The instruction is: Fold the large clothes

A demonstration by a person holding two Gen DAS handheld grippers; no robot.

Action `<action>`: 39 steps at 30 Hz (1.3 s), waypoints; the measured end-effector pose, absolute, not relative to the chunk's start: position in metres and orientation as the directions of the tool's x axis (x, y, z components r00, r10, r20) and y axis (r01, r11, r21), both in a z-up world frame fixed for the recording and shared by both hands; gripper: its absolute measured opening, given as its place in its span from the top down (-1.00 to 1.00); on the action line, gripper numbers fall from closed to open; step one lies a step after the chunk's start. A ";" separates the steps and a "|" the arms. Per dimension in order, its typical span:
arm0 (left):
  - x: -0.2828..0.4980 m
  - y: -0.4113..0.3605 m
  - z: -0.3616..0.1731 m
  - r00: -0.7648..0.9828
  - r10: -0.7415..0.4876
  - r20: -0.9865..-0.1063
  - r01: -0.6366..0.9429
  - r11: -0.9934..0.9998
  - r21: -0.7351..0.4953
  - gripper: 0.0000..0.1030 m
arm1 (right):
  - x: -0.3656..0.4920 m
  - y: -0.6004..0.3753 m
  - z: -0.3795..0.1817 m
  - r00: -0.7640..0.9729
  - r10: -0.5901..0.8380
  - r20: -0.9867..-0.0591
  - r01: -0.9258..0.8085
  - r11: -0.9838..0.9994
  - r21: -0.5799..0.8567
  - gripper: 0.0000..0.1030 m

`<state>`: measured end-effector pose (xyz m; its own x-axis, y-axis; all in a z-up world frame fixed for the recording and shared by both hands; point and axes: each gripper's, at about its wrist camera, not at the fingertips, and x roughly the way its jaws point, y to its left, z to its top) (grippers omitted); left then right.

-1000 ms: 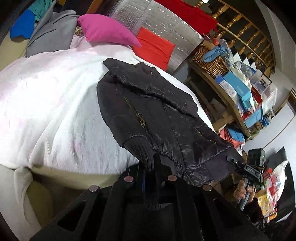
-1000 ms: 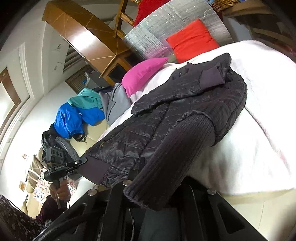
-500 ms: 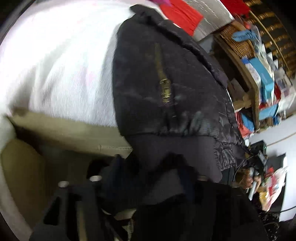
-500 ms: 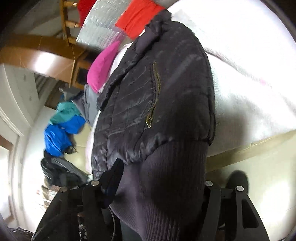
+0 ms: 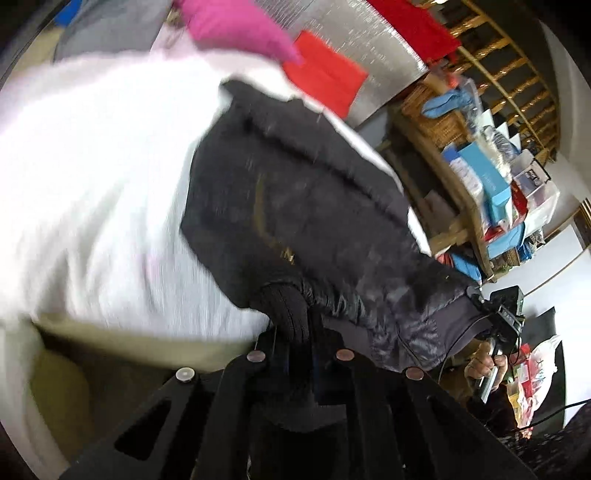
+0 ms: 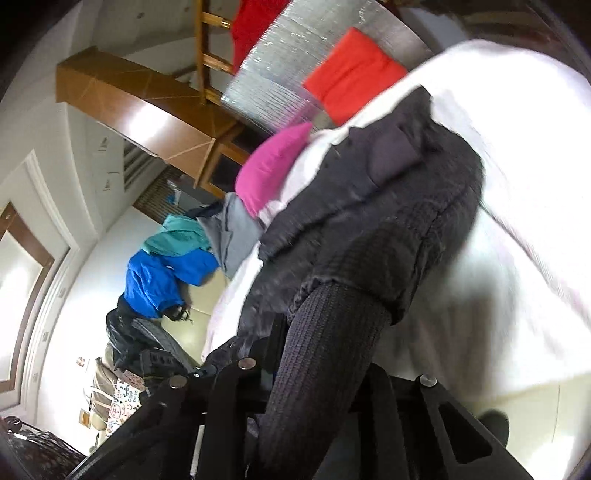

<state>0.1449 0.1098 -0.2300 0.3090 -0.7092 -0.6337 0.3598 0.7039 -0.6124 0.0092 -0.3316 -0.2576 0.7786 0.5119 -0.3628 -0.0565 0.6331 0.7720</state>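
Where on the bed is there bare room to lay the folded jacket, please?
The white blanket lies bare on the side of the jacket away from the shelf, below the pink pillow. The shelf beside the bed is crowded with boxes; the head end holds a red cushion.

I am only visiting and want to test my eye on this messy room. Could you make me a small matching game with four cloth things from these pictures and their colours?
Things:
1. jacket lying on the bed
2. pointed pillow at the head of the bed
3. flat cushion leaning on the silver panel
4. bed cover under the jacket

Colours:
A. white
B. orange-red
C. black
D. pink

Right pairs: 1-C, 2-D, 3-B, 4-A
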 end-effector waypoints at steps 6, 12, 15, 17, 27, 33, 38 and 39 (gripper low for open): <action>0.200 0.091 -0.169 0.363 -0.722 -0.589 0.429 0.691 -0.582 0.83 | 0.044 -0.361 -0.220 0.837 0.469 -0.283 -0.100 0.638 0.764 0.66; 0.283 0.056 -0.126 0.417 -0.712 -0.566 0.483 0.700 -0.526 0.82 | 0.112 -0.397 -0.189 0.884 0.394 -0.252 -0.079 0.657 0.750 0.67; 0.328 0.038 -0.117 0.442 -0.691 -0.572 0.480 0.721 -0.501 0.82 | 0.156 -0.415 -0.184 0.907 0.341 -0.245 -0.042 0.655 0.754 0.67; 0.361 0.026 -0.113 0.453 -0.675 -0.583 0.474 0.736 -0.484 0.82 | 0.184 -0.427 -0.185 0.917 0.313 -0.248 -0.018 0.652 0.758 0.67; 0.486 -0.026 -0.133 0.470 -0.603 -0.644 0.416 0.795 -0.441 0.82 | 0.318 -0.459 -0.205 0.925 0.220 -0.311 0.082 0.681 0.728 0.67; 0.548 -0.048 -0.175 0.459 -0.540 -0.705 0.354 0.839 -0.413 0.82 | 0.386 -0.476 -0.232 0.902 0.184 -0.391 0.158 0.703 0.694 0.68; 0.590 -0.063 -0.211 0.444 -0.514 -0.734 0.310 0.857 -0.412 0.82 | 0.423 -0.491 -0.260 0.881 0.160 -0.445 0.219 0.697 0.683 0.68; 0.594 -0.064 -0.216 0.443 -0.512 -0.736 0.303 0.858 -0.415 0.82 | 0.429 -0.497 -0.268 0.878 0.159 -0.452 0.234 0.681 0.694 0.68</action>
